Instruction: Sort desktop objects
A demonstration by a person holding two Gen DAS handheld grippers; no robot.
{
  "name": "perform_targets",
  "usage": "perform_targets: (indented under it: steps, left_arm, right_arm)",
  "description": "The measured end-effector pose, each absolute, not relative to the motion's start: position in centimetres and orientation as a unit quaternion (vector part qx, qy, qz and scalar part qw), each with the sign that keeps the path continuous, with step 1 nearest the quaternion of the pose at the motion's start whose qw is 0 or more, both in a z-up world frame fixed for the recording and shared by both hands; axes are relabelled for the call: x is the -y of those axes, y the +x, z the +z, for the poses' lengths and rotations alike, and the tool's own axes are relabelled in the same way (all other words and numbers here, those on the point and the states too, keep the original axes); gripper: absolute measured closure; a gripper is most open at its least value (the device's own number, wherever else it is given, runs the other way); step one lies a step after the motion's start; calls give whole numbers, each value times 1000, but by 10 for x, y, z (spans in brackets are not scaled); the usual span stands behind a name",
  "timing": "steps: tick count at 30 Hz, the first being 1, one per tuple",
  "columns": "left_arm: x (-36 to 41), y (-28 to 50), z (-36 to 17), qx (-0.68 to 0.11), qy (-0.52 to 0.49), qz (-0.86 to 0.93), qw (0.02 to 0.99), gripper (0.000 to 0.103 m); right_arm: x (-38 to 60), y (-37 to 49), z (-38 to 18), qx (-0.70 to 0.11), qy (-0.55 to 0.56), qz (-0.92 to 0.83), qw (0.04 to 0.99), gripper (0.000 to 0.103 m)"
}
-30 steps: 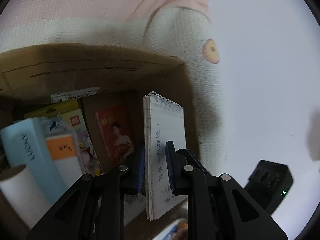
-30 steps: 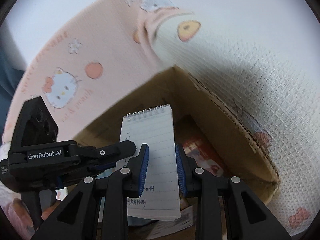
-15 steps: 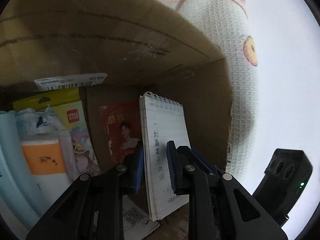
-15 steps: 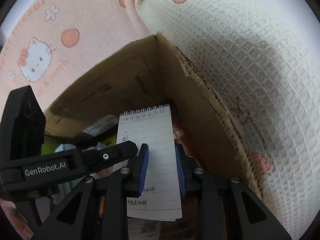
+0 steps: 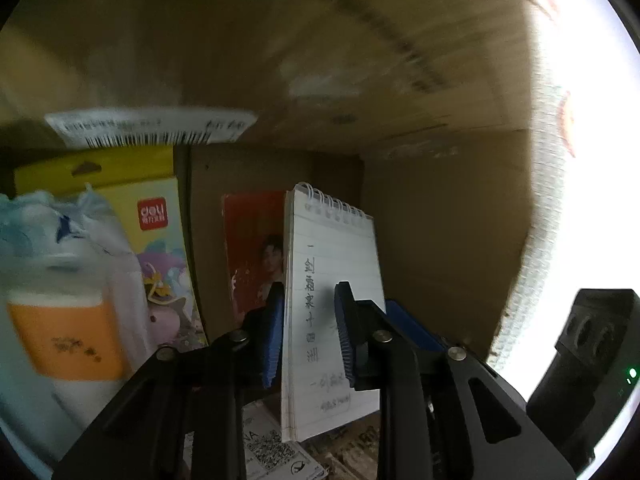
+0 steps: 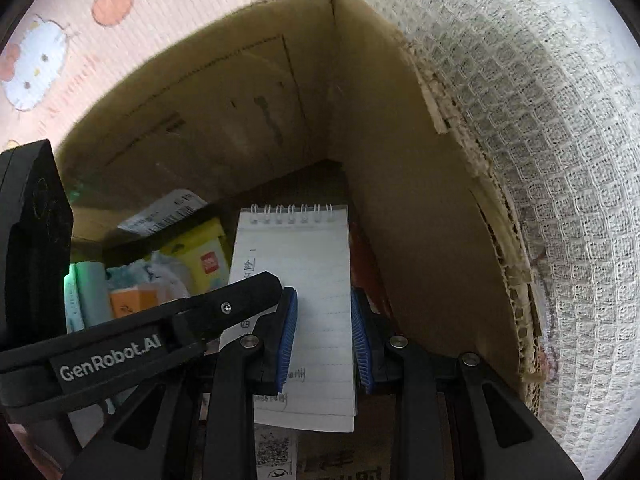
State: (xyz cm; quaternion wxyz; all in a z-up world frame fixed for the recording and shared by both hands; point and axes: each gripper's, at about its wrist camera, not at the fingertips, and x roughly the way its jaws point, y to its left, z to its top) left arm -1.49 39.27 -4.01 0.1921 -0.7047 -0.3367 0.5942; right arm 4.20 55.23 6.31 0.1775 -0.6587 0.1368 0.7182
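Both my grippers are down inside the cardboard box point(image 5: 440, 220). Its walls fill most of both views. A second ago I was still above the rim, with the pink patterned cloth over most of the frame. Now only the white waffle-weave cloth point(image 6: 540, 160) shows past the torn right-hand edge.

Left gripper point(image 5: 308, 336): the jaws are partly open and have just been opening, with the notepad between them. The pad gap is visibly wider than a second ago. The back-side pad sits at the pad's back and the page-side pad looks clear of the paper, so I read it as no longer clamped.

Right gripper point(image 6: 324, 336): the jaws are partly open at the same gap as before. The page spans behind both pads and is wider than the gap. I can't tell if I'm gripping anything.

Notepad point(image 5: 336, 248): it's in the box's right-hand corner, near the side wall. The long axis runs upright in both views, with the spiral-bound end pointing away from the cameras towards the far wall. The written page faces the right gripper. It sits the same relative to my fingers as a second ago.

Box contents, all to the notepad's left:
- A yellow pack point(image 5: 120, 176) stands against the far wall.
- An orange-labelled packet point(image 5: 64, 336), blurred, is in front of the yellow pack.
- A red picture card point(image 5: 248, 232) is just behind the notepad.

A barcode label point(image 5: 152, 128) is stuck on the wall above them. A QR-code slip point(image 5: 272, 448) lies on the floor just under the notepad's lower edge.
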Motion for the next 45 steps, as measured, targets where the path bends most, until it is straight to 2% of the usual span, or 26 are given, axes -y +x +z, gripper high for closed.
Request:
perform_targets:
  steps: [3, 4, 9, 14, 17, 19, 23, 24, 26, 27, 30, 35, 38, 45]
  left_arm:
    - [-396, -16, -58, 341, -732, 561, 182, 74]
    - [-396, -16, -62, 343, -736, 553, 186, 70]
    - [-396, -19, -50, 336, -719, 574, 200, 64]
    - [-393, -20, -38, 327, -713, 584, 209, 63]
    - [-388, -4, -29, 300, -718, 593, 209, 63]
    - [-389, -4, -27, 288, -725, 585, 222, 62]
    - [-392, -9, -20, 232, -735, 589, 243, 63]
    - [-395, -7, -18, 220, -735, 592, 248, 64]
    - [-402, -5, -14, 175, -735, 606, 249, 80]
    - [-408, -4, -14, 140, -738, 611, 249, 94]
    - [-418, 5, -27, 67, -765, 601, 221, 96]
    - [-429, 19, -59, 27, -797, 578, 174, 96]
    - [-436, 22, -65, 3, -809, 562, 175, 96]
    - [-448, 17, -85, 6, -838, 499, 219, 95]
  right_arm:
    - [-544, 37, 56, -90, -686, 695, 193, 80]
    - [-540, 36, 54, -66, -696, 687, 198, 80]
    - [-530, 38, 58, 1, -709, 672, 215, 79]
    - [-537, 46, 75, -44, -698, 686, 202, 79]
    - [-536, 46, 89, -61, -688, 694, 203, 78]
    - [-546, 53, 99, -55, -677, 701, 218, 71]
    - [-561, 68, 125, -116, -641, 731, 205, 71]
    - [-565, 75, 134, -134, -624, 743, 202, 71]
    - [-565, 93, 154, -162, -583, 770, 201, 86]
    - [-566, 102, 165, -163, -560, 786, 205, 93]
    - [-571, 120, 192, -165, -518, 809, 225, 93]
    - [-576, 142, 219, -185, -492, 819, 231, 93]
    - [-573, 146, 221, -167, -500, 814, 245, 93]
    - [-569, 135, 200, -161, -506, 813, 241, 93]
